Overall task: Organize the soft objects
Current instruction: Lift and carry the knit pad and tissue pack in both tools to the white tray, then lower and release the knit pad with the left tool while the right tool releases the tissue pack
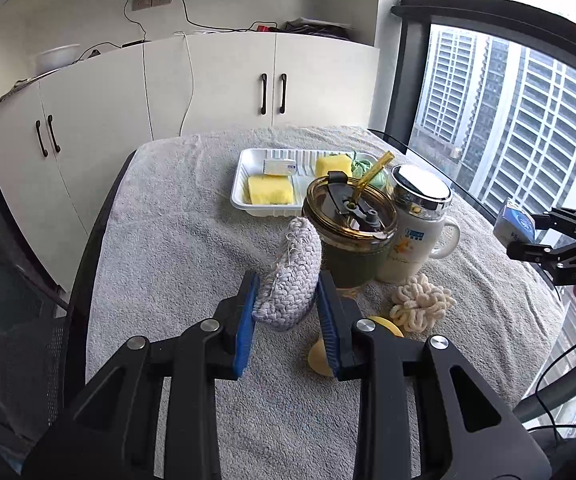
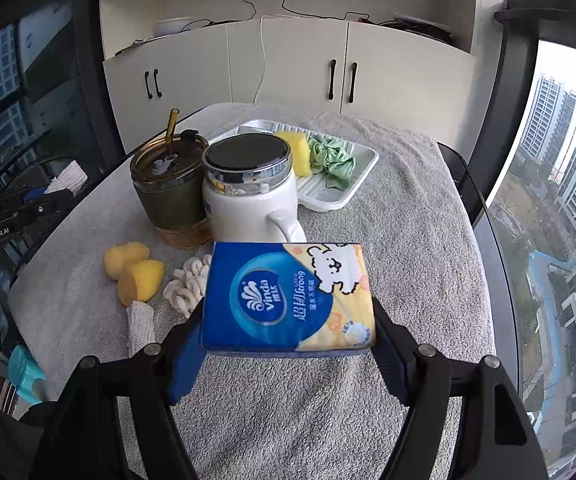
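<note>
Left gripper (image 1: 288, 300): my blue pads are closed on the grey knitted pouch (image 1: 291, 276). It sits between the fingertips, squeezed at its lower half, top end sticking up and forward past the tips, held clear of the grey towel (image 1: 176, 240).

Right gripper (image 2: 288, 320): fingers spread wide and clamped on the blue Vinda tissue pack (image 2: 288, 296), one pad on each short side. Pack lies flat across the tips, printed face up, off the towel.

Just past the right tips: cream scrunchie (image 2: 188, 286) on the towel, yellow sponge pieces (image 2: 134, 270) beside it to the left, touching each other. In the left view the scrunchie is right of my fingers and a sponge piece shows partly behind the right finger.

Next back: green tumbler with straw (image 2: 172, 196) and white lidded mug (image 2: 248, 196), side by side, upright, about touching.

Behind them: white tray (image 1: 240, 188) holding two yellow sponge blocks (image 1: 270, 189), a small white packet (image 1: 279, 166) and a green scrunchie (image 2: 333, 162).

Far back: white cabinets (image 1: 208, 84).
</note>
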